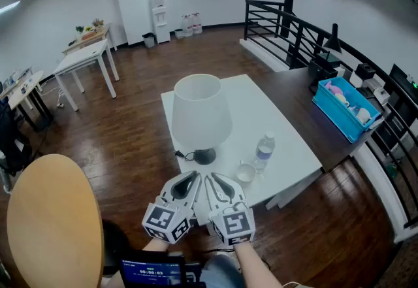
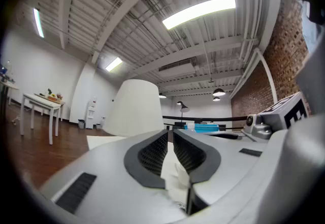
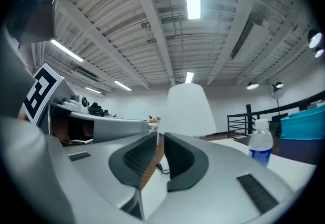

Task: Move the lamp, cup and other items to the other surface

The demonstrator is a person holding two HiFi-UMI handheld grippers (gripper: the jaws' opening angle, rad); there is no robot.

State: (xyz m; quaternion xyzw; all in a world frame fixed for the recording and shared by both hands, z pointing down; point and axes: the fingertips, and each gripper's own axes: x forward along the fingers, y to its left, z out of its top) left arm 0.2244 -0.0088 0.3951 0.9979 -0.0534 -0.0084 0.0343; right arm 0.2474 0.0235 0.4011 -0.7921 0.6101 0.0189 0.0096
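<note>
A lamp (image 1: 200,110) with a white shade and a dark base stands on the white table (image 1: 287,143). To its right are a clear water bottle (image 1: 264,152) and a small white cup (image 1: 245,172). My left gripper (image 1: 194,177) and right gripper (image 1: 212,179) hover side by side at the table's near edge, just short of the lamp base. Both are shut and hold nothing. The left gripper view has the lamp (image 2: 134,108) straight beyond its jaws (image 2: 170,132). In the right gripper view, lamp (image 3: 188,111) and bottle (image 3: 261,144) stand beyond the gripper (image 3: 160,135).
A round wooden tabletop (image 1: 52,221) lies at the lower left. A dark table (image 1: 307,94) adjoins the white one on the right and carries a blue bin (image 1: 346,107). Black railings run behind it. The lamp's black cord (image 1: 183,155) trails off the base.
</note>
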